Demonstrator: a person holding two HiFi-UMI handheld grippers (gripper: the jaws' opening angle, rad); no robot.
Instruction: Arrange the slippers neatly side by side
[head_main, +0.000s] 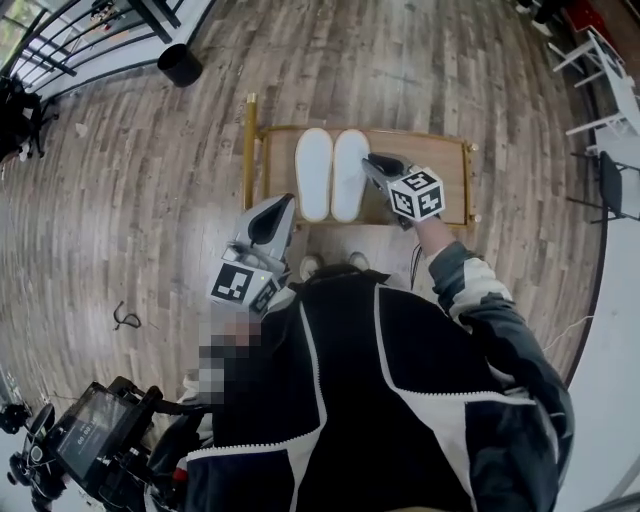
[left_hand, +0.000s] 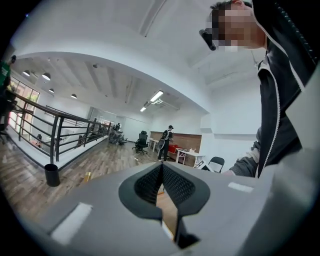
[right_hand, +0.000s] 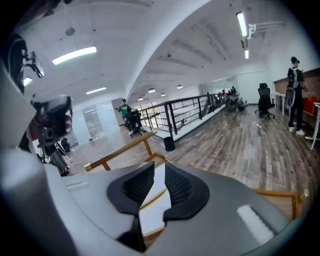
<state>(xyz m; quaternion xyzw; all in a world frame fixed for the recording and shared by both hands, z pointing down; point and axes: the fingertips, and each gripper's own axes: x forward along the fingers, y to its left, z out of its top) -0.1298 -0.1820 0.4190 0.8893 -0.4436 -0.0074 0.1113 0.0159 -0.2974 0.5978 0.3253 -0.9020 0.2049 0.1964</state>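
Two white slippers, left (head_main: 313, 173) and right (head_main: 350, 173), lie side by side with their long edges touching on a low wooden rack (head_main: 440, 150). My right gripper (head_main: 371, 161) hovers at the right slipper's outer edge. In the right gripper view (right_hand: 159, 168) its jaws stand a little apart, and the white slipper (right_hand: 151, 212) shows through the gap with no pad pressing on it. My left gripper (head_main: 282, 205) is held back near the rack's front left corner, away from the slippers. The left gripper view (left_hand: 161, 168) shows its jaws shut and holding nothing.
The rack has a raised wooden rail (head_main: 250, 150) on its left side. A black bin (head_main: 180, 65) stands by the railing at the back left. White tables and a dark chair (head_main: 610, 185) are at the right. A camera rig (head_main: 90, 440) sits at the bottom left, with a cable (head_main: 125, 318) on the floor.
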